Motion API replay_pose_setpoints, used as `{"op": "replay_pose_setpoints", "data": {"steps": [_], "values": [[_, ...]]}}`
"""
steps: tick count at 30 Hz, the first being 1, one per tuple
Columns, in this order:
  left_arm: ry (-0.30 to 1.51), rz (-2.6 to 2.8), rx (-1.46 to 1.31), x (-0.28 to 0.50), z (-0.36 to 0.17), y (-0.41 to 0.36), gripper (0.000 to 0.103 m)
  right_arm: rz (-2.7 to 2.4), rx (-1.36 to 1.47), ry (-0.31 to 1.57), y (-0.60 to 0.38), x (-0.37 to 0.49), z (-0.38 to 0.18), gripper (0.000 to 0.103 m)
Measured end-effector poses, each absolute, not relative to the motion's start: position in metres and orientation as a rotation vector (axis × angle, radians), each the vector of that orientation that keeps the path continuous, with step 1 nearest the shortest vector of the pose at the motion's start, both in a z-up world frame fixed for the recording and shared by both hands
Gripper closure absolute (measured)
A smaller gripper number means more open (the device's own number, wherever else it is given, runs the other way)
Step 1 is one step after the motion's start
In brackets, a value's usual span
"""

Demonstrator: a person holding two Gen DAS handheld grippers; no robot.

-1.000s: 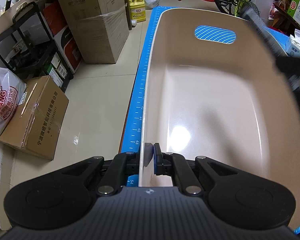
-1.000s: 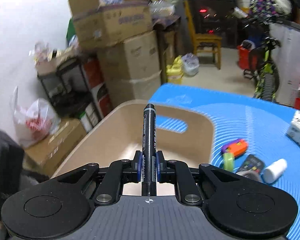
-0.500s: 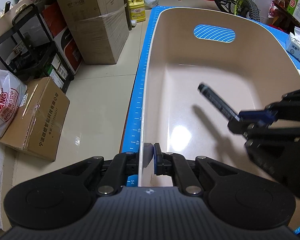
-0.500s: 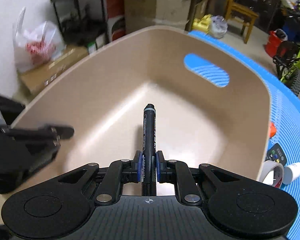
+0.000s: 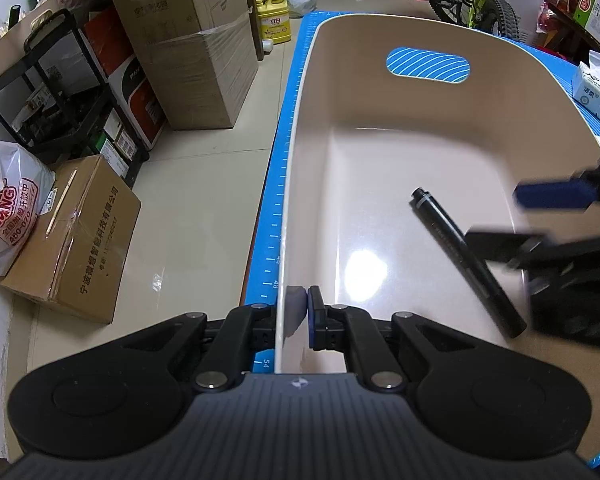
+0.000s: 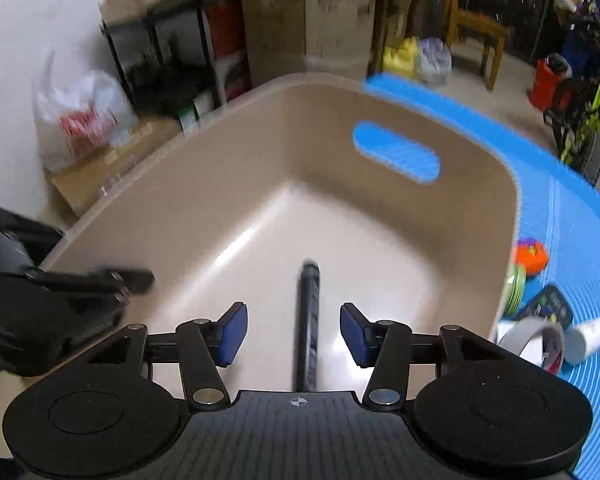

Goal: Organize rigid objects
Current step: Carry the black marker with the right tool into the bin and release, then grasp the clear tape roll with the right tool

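Note:
A beige plastic tub (image 5: 428, 128) with a handle slot stands on the blue mat. My left gripper (image 5: 300, 312) is shut on the tub's near-left rim, one pad on each side of the wall. A black marker (image 5: 464, 260) lies loose over the tub's floor, blurred in the right wrist view as the marker (image 6: 310, 320). My right gripper (image 6: 292, 334) hovers inside the tub with its jaws opening; the marker sits between the blue pads, touching neither. From the left wrist, the right gripper (image 5: 520, 216) comes in from the right.
On the blue mat (image 6: 572, 240) right of the tub lie an orange toy (image 6: 532, 256), a green disc (image 6: 514, 290), a dark calculator (image 6: 548, 302), a tape roll (image 6: 536, 342) and a white bottle (image 6: 588, 338). A tissue pack (image 5: 598, 88) sits at the far right. Cardboard boxes (image 5: 72, 240) stand on the floor, left.
The right gripper came over the tub and down into it with the marker, then its jaws spread and the marker dropped free. The left gripper kept its hold on the rim.

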State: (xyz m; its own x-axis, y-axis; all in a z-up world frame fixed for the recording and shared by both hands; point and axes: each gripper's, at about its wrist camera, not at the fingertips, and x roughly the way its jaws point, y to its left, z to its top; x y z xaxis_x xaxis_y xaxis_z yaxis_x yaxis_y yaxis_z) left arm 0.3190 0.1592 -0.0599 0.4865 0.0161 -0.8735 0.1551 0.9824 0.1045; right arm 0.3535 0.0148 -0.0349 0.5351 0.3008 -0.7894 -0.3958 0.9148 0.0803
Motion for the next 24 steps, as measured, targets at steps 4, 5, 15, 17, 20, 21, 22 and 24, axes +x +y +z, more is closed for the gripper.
{"op": "replay_pose_setpoints", "data": {"steps": [4,5,15,17,20,21,22,24], "values": [[1.062,-0.084,0.177,0.319,-0.06,0.158,0.093,0.405,-0.07,0.815,-0.01,0.348,-0.011,0.039],[1.062,-0.083,0.177,0.319,-0.06,0.158,0.093,0.399,-0.064,0.786,-0.017,0.345,-0.004,0.039],[1.063,-0.081,0.182,0.318,-0.059,0.156,0.093,0.254,-0.066,0.722,-0.09,0.34,0.013,0.034],[1.063,-0.081,0.181,0.318,-0.059,0.157,0.093,0.223,-0.041,0.739,-0.107,0.342,0.005,0.034],[1.063,-0.081,0.18,0.318,-0.059,0.157,0.093,0.173,-0.032,0.762,-0.124,0.343,-0.011,0.034],[1.063,-0.081,0.178,0.318,-0.058,0.157,0.093,0.161,-0.037,0.767,-0.127,0.342,-0.017,0.034],[1.064,-0.082,0.177,0.318,-0.058,0.158,0.093,0.153,-0.038,0.772,-0.129,0.343,-0.024,0.034],[1.064,-0.082,0.178,0.318,-0.058,0.159,0.093,0.136,-0.036,0.794,-0.132,0.345,-0.037,0.034]]}}
